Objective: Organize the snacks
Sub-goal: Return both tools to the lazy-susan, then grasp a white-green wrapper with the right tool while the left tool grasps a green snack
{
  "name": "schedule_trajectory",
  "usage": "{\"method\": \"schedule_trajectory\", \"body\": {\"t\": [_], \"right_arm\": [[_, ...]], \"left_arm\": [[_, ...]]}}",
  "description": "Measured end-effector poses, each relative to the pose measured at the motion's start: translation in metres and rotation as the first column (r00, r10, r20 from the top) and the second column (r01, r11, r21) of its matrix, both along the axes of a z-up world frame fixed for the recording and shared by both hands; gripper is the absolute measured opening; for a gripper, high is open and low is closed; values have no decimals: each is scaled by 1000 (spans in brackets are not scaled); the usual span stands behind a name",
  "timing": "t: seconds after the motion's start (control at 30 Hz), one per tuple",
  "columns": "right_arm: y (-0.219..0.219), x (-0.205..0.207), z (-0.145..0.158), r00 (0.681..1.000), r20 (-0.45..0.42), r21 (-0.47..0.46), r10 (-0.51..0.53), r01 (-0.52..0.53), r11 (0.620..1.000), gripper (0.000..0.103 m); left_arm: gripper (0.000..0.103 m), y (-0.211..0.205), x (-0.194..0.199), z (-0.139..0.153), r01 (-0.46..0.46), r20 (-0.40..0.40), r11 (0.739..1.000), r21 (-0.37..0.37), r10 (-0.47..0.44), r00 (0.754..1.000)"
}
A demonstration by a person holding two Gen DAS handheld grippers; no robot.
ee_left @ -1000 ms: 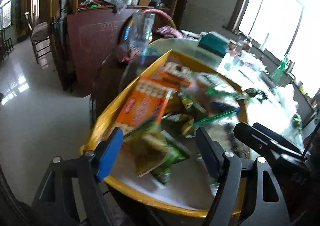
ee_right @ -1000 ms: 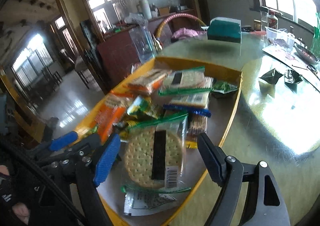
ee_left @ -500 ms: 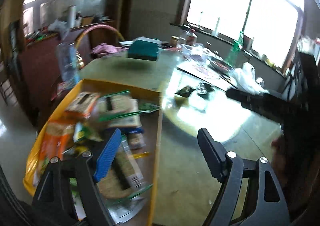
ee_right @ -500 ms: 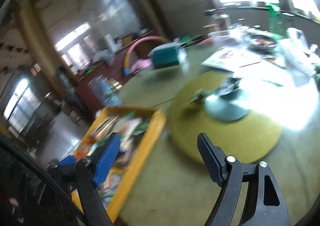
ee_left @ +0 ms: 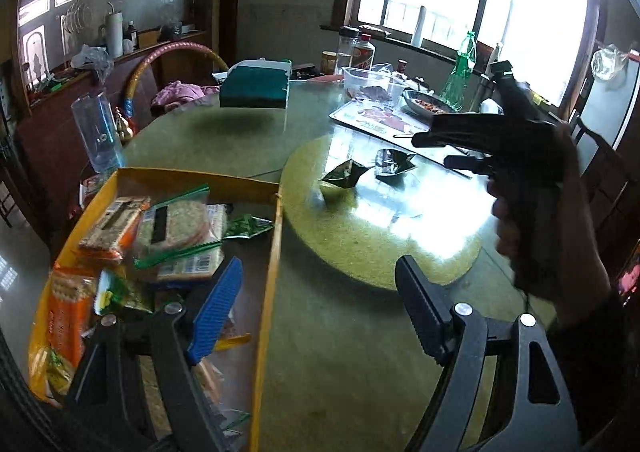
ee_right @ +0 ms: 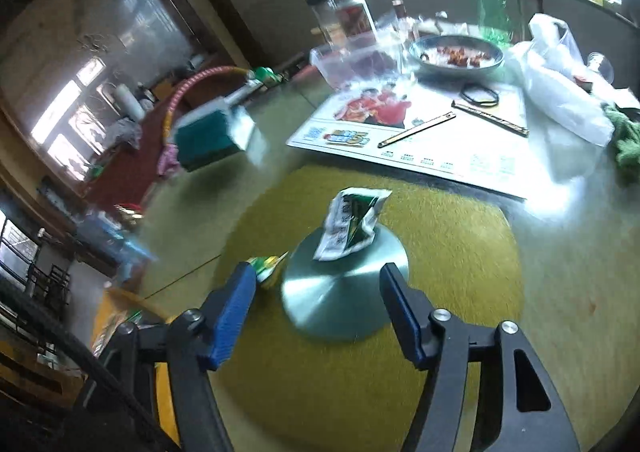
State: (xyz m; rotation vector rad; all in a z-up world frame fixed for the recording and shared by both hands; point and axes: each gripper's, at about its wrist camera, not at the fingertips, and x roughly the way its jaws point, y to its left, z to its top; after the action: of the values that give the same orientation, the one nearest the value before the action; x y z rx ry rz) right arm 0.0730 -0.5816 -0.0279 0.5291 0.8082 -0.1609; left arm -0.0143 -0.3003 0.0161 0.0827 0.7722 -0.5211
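Observation:
A yellow tray holds several snack packets, among them round crackers and an orange pack. Two loose green packets lie on the round yellow-green turntable. My left gripper is open and empty over the tray's right rim. My right gripper is open and empty above the turntable, its jaws on either side of the silver hub. One packet rests on the hub, and another sits by the blue finger. The right gripper also shows in the left wrist view.
A teal box, a clear bottle, a clear plastic tub, a dish of food, a printed sheet, a white bag and jars stand around the glass table. The tray's corner shows left.
Both grippers have swung right, away from over the tray. The right gripper has moved out over the turntable toward the loose packets. Both stay open.

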Motion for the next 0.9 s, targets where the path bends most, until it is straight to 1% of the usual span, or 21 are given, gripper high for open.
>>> {"method": "schedule_trajectory", "body": {"t": [0.1, 0.17, 0.23, 0.27, 0.3, 0.33, 0.37, 0.4, 0.43, 0.5, 0.57, 0.63, 0.67, 0.73, 0.77, 0.8, 0.83, 0.87, 0.9], "right_arm": [[-14, 26, -19, 999, -40, 37, -24, 26, 999, 49], [-22, 42, -30, 996, -77, 63, -41, 46, 997, 49], [-27, 55, -38, 992, -107, 35, -61, 65, 997, 44], [-29, 60, -42, 989, -123, 29, -77, 82, 996, 44], [-30, 64, -45, 990, -127, 30, -68, 72, 997, 40], [-29, 67, -49, 989, -138, 24, -56, 60, 998, 30], [-28, 67, -52, 986, -155, 15, -64, 67, 998, 26], [-28, 65, -55, 986, -153, 19, -71, 74, 997, 19], [-28, 63, -55, 987, -146, 23, -69, 73, 997, 14], [-25, 51, -56, 988, -137, 37, -65, 71, 997, 14], [-19, 33, -57, 990, -131, 18, -54, 57, 998, 13], [-12, 11, -57, 990, -136, -12, -38, 37, 999, 13], [-4, -6, -56, 990, -143, -33, -23, 19, 999, 13], [7, -31, -55, 989, -151, -41, 9, -15, 999, 13], [11, -42, -56, 988, -152, -43, 18, -25, 999, 13], [15, -59, -56, 988, -153, -43, 27, -34, 998, 13], [19, -72, -56, 988, -152, -39, 34, -40, 998, 13], [20, -80, -56, 988, -152, -36, 38, -44, 998, 13], [22, -96, -56, 989, -148, -29, 27, -32, 999, 13]], "left_arm": [[79, 4, 0, 1, 5, 13, 1000, 2, -5, 1000], [79, 6, 1, 2, 1, 21, 1000, 2, -1, 1000], [79, 8, 5, 3, -5, 19, 1000, 4, 5, 1000], [79, 8, 8, 4, -3, 17, 1000, 1, 3, 1000], [79, 6, 11, 4, -1, 17, 1000, 6, 1, 1000], [79, 4, 14, 5, 2, 20, 1000, 14, -2, 1000], [79, 0, 17, 7, 8, 23, 1000, 25, -9, 1000], [79, -4, 21, 9, 19, 27, 999, 31, -19, 999], [79, -7, 24, 11, 31, 30, 999, 33, -32, 999], [79, -17, 30, 15, 52, 40, 998, 29, -53, 998], [79, -30, 36, 15, 81, 53, 996, 45, -83, 995], [79, -47, 45, 11, 98, 46, 992, 79, -102, 994], [79, -57, 48, 10, 112, 48, 989, 93, -117, 992], [79, -78, 54, 6, 170, 76, 977, 125, -180, 981], [79, -91, 59, 2, 188, 105, 969, 161, -206, 973], [79, -99, 64, -2, 186, 123, 964, 188, -212, 970], [79, -108, 72, -8, 182, 117, 959, 216, -211, 971], [79, -116, 82, -16, 178, 90, 955, 236, -204, 975], [78, -123, 92, -25, 172, 67, 952, 255, -195, 979]]}}
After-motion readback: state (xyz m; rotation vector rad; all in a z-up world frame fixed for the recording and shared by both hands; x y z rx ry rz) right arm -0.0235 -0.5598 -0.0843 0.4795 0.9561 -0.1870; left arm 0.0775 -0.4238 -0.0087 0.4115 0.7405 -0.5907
